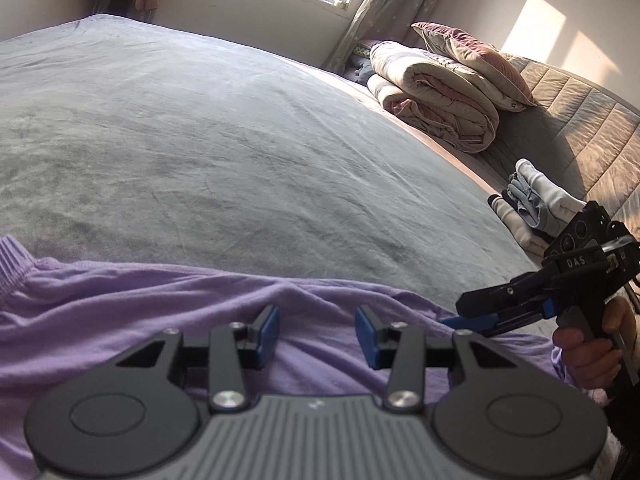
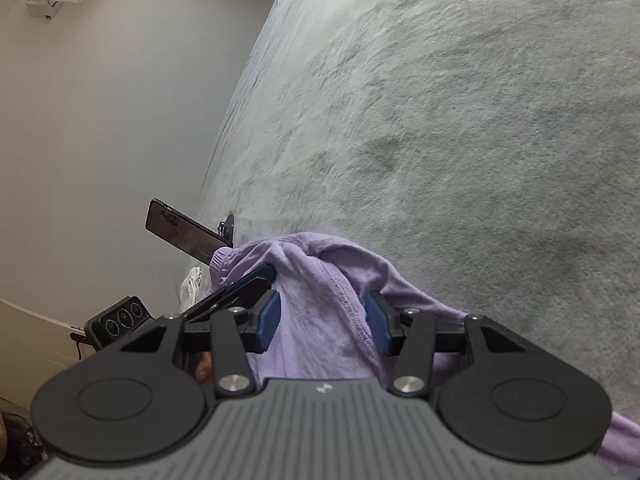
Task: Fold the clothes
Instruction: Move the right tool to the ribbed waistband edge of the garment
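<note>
Lilac garment (image 1: 168, 320) rumpled on grey bedspread (image 1: 240, 140), left gripper (image 1: 318, 330) jaws released, right gripper (image 2: 322, 326) jaws grasping its hem

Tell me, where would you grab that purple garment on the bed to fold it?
Grip the purple garment at its stitched hem, pinching across the edge. There the cloth bunches into a ridge that stands up off the grey bedspread, so fingers can straddle it. Come from the near side, angled downward, as the right gripper does; flat cloth under the left gripper offers less to pinch.
</note>
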Demonstrator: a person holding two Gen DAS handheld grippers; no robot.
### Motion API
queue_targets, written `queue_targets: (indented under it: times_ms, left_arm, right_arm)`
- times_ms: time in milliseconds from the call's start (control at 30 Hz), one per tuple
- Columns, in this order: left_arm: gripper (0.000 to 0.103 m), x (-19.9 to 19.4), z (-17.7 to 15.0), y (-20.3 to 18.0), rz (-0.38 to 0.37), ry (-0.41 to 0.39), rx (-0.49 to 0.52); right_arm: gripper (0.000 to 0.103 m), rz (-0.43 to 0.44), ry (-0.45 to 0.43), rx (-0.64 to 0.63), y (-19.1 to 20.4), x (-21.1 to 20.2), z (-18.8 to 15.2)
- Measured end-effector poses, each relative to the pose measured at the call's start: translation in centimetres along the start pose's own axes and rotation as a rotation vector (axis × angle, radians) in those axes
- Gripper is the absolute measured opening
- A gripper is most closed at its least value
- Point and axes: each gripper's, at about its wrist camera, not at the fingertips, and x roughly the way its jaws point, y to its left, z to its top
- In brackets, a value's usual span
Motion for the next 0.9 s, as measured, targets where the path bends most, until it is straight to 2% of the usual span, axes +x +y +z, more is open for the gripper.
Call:
queue_targets:
  times_ms: [433,600,733,833,900]
  left_arm:
    - [0.043,0.2,0.4,0.0,0.029,-0.008,0.023]
    - [0.043,0.2,0.4,0.0,0.03,-0.009,0.023]
    - [0.043,-0.2,0.6,0.2,0.041,-0.02,0.02]
    - [0.043,-0.6,0.8,0.6,0.048,-0.032,0.014]
    - [0.043,-1.0,0.9,1.0,0.056,-0.04,0.006]
  right_arm:
    - [0.051,0.077,0.057,0.057,1.0,4.5,2.1]
    - [0.051,0.089,0.052,0.063,2.0,6.4,3.1]
    - [0.051,0.097,-0.037,0.095,1.8,5.1,4.3]
    - [0.051,0.074,-0.03,0.13,1.2,5.0,4.2]
    - [0.047,0.051,-0.023,0.118,0.9,4.4,3.7]
